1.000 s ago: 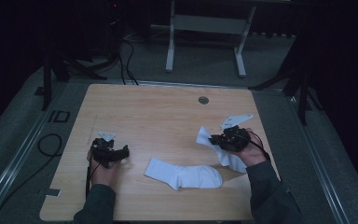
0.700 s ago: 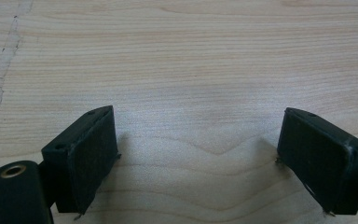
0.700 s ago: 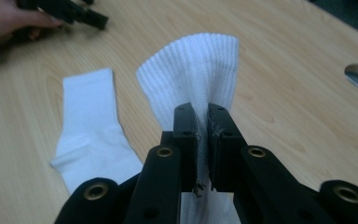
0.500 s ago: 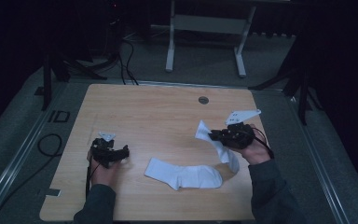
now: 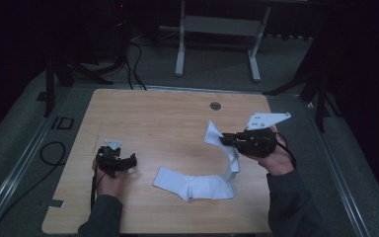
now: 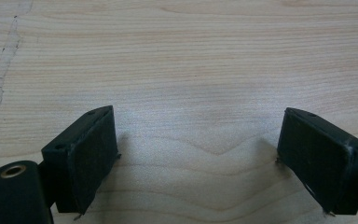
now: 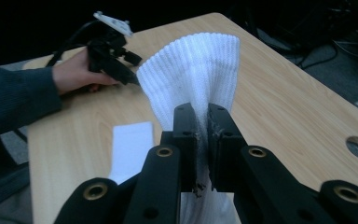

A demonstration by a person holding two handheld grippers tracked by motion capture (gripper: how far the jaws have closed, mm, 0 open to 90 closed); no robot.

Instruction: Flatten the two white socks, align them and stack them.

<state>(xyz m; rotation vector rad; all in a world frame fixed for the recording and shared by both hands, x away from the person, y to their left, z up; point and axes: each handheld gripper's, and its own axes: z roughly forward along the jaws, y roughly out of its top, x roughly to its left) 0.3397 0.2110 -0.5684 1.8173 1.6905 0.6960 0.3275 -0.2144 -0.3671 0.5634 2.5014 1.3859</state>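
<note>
Your right gripper [image 7: 200, 135] pinches the white ribbed sock [image 7: 193, 74] by its cuff above the wooden table [image 5: 168, 118]; the high view shows a second white sock [image 5: 192, 185] lying flat. Your left gripper [image 6: 198, 158] rests with jaws spread, empty.

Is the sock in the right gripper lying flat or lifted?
Partly lifted: the right gripper pinches the sock near its cuff above the table; its foot rests on the other sock.

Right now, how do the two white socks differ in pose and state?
The lifted sock is pinched near its ribbed cuff by the right hand-held gripper and hangs down to the table; the flat sock lies on the wood, ungripped. The lifted sock is drawn into a narrow, creased strip; the flat sock is spread wide. The lifted sock's lower end meets the flat sock's right end. Both are white.
</note>
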